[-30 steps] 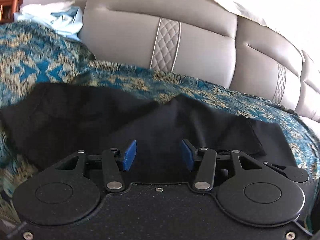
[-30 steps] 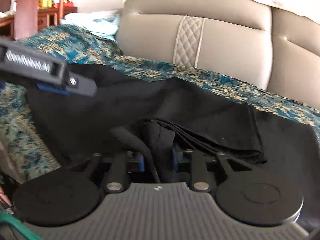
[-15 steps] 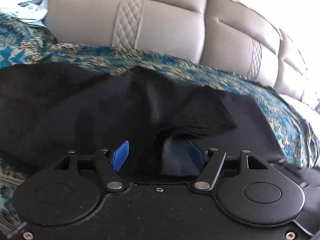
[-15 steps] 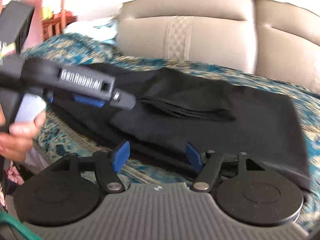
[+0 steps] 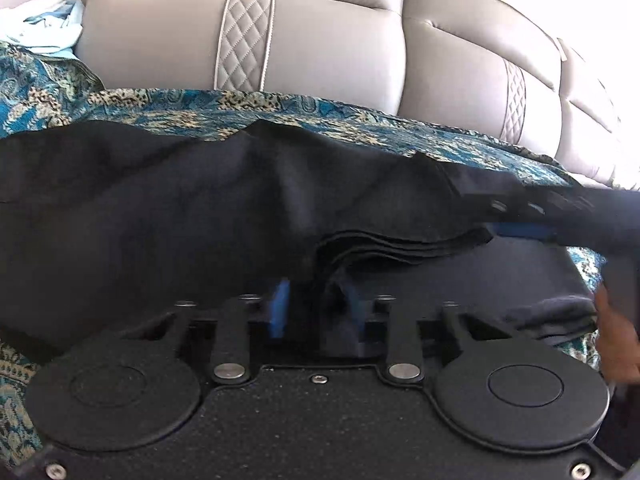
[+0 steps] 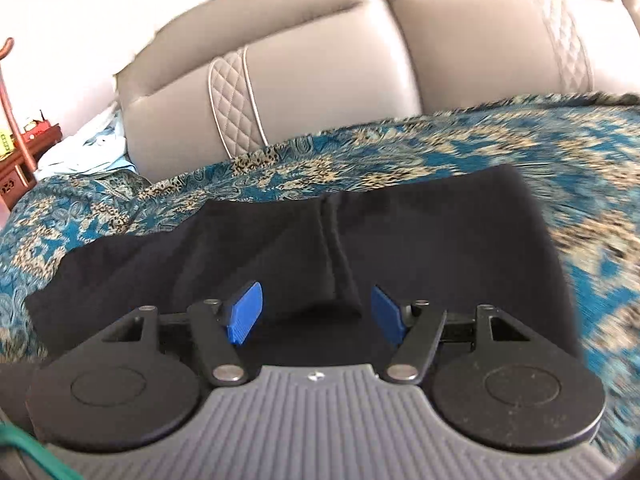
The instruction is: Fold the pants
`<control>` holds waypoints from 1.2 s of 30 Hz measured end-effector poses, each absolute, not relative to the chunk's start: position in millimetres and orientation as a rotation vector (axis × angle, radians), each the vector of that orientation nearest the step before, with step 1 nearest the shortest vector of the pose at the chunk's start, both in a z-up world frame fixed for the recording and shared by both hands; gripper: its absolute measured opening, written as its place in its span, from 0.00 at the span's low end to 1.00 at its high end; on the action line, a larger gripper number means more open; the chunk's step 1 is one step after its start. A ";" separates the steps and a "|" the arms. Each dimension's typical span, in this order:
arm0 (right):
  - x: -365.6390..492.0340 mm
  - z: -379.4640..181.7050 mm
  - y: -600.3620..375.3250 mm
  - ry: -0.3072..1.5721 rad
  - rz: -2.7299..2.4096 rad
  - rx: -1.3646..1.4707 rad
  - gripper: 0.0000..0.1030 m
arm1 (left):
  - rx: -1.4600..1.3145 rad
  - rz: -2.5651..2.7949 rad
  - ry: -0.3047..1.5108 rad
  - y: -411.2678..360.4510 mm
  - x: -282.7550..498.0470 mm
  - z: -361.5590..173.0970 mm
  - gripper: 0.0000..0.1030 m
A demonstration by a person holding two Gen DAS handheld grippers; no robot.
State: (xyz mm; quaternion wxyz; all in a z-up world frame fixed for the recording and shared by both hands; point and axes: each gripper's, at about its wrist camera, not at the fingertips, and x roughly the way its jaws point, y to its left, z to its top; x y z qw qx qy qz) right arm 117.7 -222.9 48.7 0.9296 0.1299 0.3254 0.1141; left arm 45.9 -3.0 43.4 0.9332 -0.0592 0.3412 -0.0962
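The black pants (image 5: 168,216) lay spread over the blue patterned bedspread (image 5: 280,110), in front of a padded beige headboard (image 5: 320,40). In the left wrist view the left gripper (image 5: 318,312) was closing on a stack of folded edges (image 5: 400,246) that ran out from its jaws toward 2 o'clock; the blue pads (image 5: 280,308) already stood close on either side of the cloth, though blur hid whether they were pinching yet. The right gripper (image 6: 314,314) hung over the pants' other end (image 6: 360,248), its fingers spread but closing, with a raised crease between them and not yet caught.

To do this step well, the left pinch would need to catch every layer together, or the lower ones might slide out when lifted. The right would need to seize a matching edge so that the fold came square.

At 3 o'clock in the left view a hand (image 5: 616,344) and the other tool's dark bar (image 5: 560,208) crowded the cloth. Pale bedding (image 6: 88,152) lay at 10 o'clock in the right view, well clear.
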 end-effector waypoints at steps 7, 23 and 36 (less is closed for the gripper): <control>177.0 60.5 -196.4 0.795 0.242 0.257 0.09 | -0.188 -0.197 0.664 16.1 37.7 50.6 0.06; 250.5 104.1 -122.7 0.802 0.462 0.332 0.67 | -0.152 -0.162 0.681 42.1 24.2 41.6 0.08; 230.8 67.2 -143.8 1.146 0.397 0.238 0.62 | -0.142 -0.179 0.675 45.2 21.7 37.8 0.09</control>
